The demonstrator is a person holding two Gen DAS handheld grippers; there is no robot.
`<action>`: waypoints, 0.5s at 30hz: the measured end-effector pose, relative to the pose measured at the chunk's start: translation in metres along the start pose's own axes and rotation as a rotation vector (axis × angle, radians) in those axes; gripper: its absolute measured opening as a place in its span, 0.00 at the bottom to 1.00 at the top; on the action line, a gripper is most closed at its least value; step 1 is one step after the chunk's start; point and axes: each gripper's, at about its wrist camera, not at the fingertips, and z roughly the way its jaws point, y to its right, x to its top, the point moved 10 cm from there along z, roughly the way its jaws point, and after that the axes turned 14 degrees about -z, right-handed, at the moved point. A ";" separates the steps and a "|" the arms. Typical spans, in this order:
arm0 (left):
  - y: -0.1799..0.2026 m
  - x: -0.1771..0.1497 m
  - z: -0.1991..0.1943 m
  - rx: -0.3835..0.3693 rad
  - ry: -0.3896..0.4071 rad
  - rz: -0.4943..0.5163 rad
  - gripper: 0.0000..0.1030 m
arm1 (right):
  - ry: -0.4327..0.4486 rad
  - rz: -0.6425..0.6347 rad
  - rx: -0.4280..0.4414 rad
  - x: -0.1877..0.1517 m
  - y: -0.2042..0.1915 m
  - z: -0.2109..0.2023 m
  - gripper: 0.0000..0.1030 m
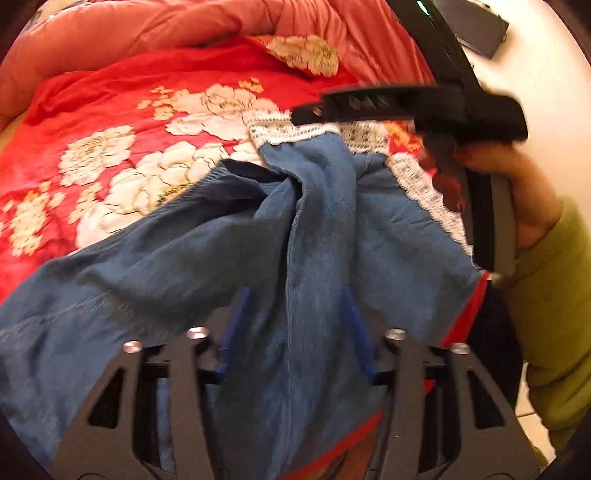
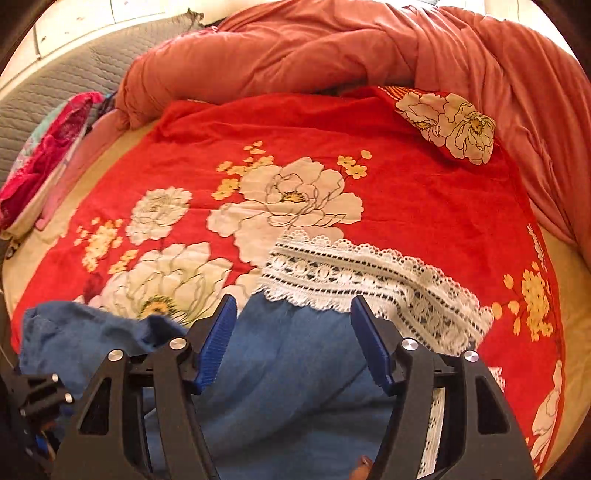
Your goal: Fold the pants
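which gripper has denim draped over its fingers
The left gripper: the pants lie over its blue fingers, half hiding them. The right gripper is open, fingers bare above the denim.

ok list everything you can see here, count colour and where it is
pants: one, blue, on the red blanket, bunched up and draped across the left gripper
lace trim: two bands, white, at the far hems of the pants
blanket: one, red with cream flowers, spread over the bed
quilt: one, salmon pink, heaped along the far side of the bed
clothes pile: one, pink and patterned, far left by the grey headboard
dark flat object: one, black, on the pale floor at the far right
left gripper: one, black with blue pads, pants fabric between its fingers
right gripper: one, black with blue pads, open above the pants
right hand: one, green sleeve
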 end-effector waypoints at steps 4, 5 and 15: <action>0.004 -0.008 0.010 -0.059 0.000 -0.010 0.09 | -0.050 -0.032 -0.037 0.011 -0.002 0.024 0.66; 0.006 -0.010 0.012 -0.058 0.005 0.003 0.09 | -0.060 -0.037 -0.051 0.013 -0.002 0.029 0.66; 0.014 -0.020 0.006 -0.113 0.021 0.035 0.08 | -0.188 -0.059 -0.135 0.023 -0.015 0.089 0.32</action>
